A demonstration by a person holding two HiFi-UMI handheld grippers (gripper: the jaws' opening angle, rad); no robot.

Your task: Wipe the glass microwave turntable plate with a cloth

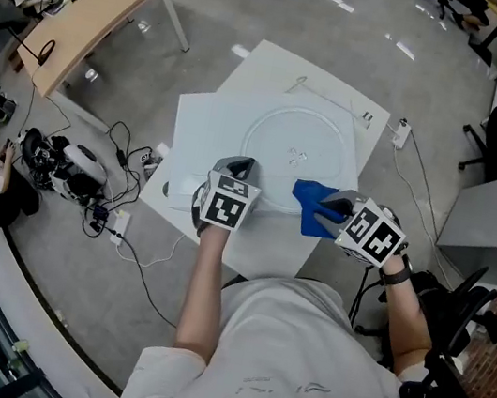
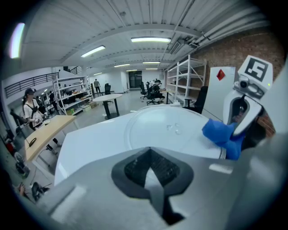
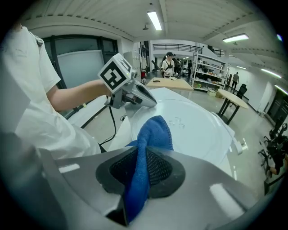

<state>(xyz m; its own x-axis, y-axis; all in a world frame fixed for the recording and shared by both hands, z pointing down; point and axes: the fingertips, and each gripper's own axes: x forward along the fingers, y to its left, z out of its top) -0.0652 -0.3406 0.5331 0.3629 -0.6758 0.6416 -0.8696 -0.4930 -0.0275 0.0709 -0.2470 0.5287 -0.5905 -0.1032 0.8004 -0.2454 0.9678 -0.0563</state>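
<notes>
Head view hides what gripper views show: right gripper [image 3: 143, 167] pinches blue cloth [image 3: 155, 132], left gripper [image 2: 152, 176] pressed together.

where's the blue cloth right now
Head view, centre-right: the blue cloth is clamped in the right gripper, at the near right edge of the glass plate.

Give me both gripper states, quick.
Left gripper: closed, apparently clamped on the near rim of the plate.
Right gripper: closed, holding the blue cloth.
</notes>
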